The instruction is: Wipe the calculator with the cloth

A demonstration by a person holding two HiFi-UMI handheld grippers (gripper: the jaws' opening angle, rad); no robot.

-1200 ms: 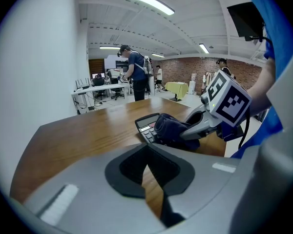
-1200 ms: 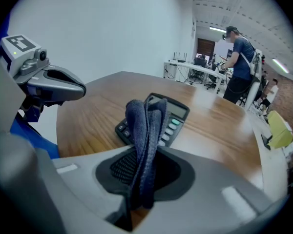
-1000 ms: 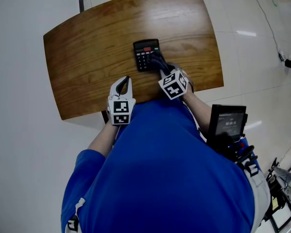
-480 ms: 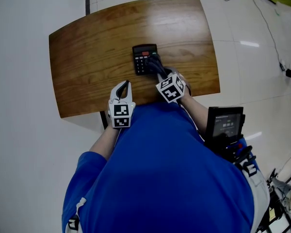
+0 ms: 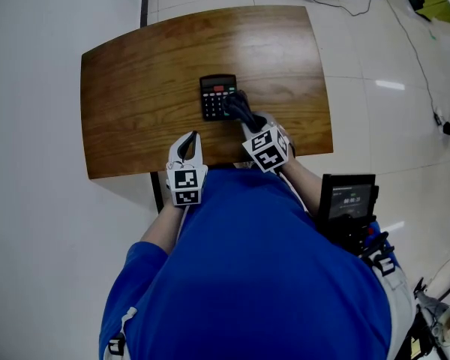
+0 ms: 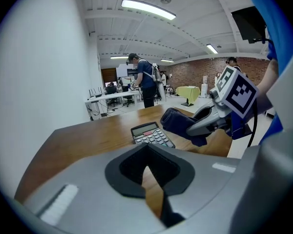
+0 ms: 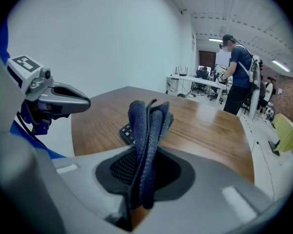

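Near the middle of the tabletop [image 5: 135,88], a little toward the person, the calculator [image 5: 216,96] lies flat, keys up.

Judgement: light, rigid plastic. It will likely skate on the smooth wood under a sideways stroke, so press down lightly or steady it by its side edges.

The cloth [image 7: 147,126] is soft, dark blue and folded in several layers. The right gripper [image 5: 244,113] has its fingers clamped on the bunch. The free end sits over the calculator's near-right keys; contact is not certain.

The left gripper [image 5: 188,139] is at the near tabletop edge, fingers closed tip to tip with nothing between them.

Versus one second ago: the cloth is over the same corner and the left gripper is in the same spot. Only the head view's framing has drifted.
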